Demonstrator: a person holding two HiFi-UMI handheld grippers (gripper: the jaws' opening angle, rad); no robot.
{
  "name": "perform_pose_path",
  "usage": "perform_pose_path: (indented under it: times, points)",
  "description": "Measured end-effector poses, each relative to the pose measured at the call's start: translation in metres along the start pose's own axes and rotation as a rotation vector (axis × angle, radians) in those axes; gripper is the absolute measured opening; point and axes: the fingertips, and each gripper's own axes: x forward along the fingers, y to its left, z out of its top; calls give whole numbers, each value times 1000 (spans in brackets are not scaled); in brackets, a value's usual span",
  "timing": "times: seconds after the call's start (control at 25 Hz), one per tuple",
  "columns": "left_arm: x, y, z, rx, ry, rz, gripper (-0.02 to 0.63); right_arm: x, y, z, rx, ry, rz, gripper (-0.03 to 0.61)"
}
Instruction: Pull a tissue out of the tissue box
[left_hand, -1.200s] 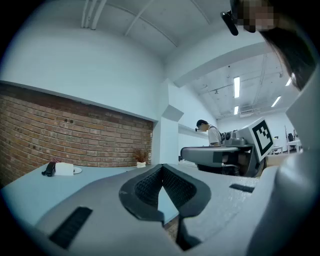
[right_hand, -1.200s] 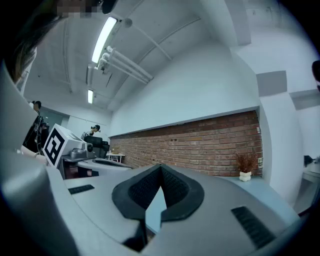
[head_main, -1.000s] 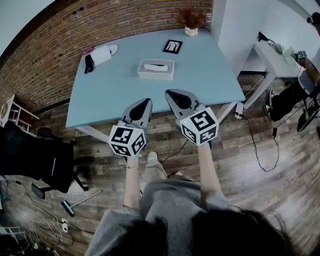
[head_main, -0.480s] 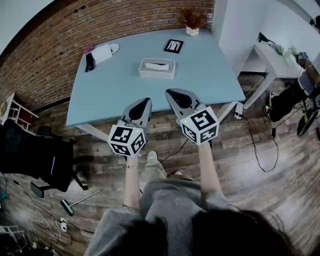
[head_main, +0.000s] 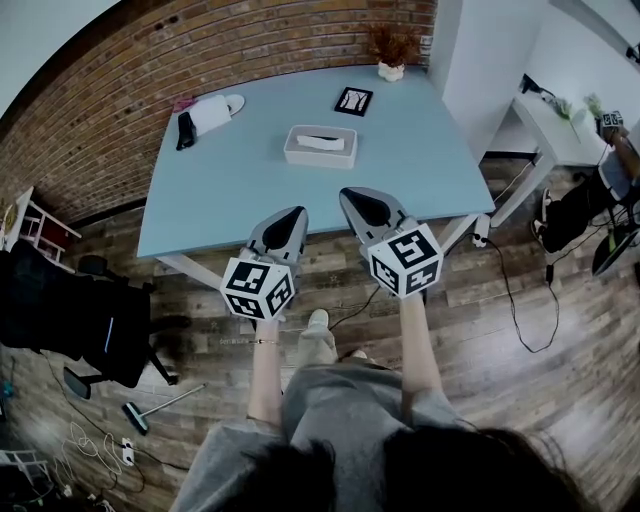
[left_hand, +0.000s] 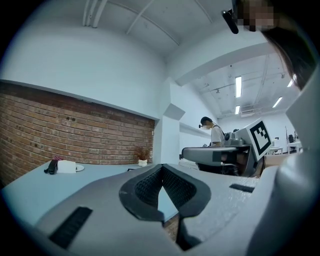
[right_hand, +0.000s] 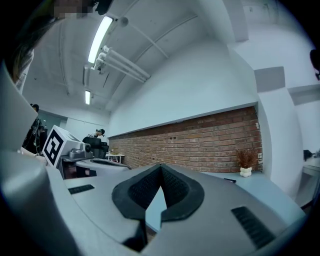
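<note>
Brick walls stand behind a pale blue counter (head_main: 220, 190), and the tissue box (head_main: 320, 146) sits near its middle with the slot facing up, so a tissue can be taken from above. The left tongs (head_main: 292, 214) and right tongs (head_main: 352, 196) are both closed together and empty (level, side by side) at the near edge, well apart from the box. I judge this a ready pose before the reach.

Blue table (head_main: 220, 200); tissue box (head_main: 320, 146), frame (head_main: 353, 100), plant (head_main: 391, 60), white roll (head_main: 210, 113) on it.
</note>
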Motion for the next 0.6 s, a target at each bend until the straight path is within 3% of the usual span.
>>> perform_pose_path:
  times: [0.6]
  points:
    - [70, 70, -8, -38, 38, -88, 3, 75, -49, -17, 39, 45, -72, -2]
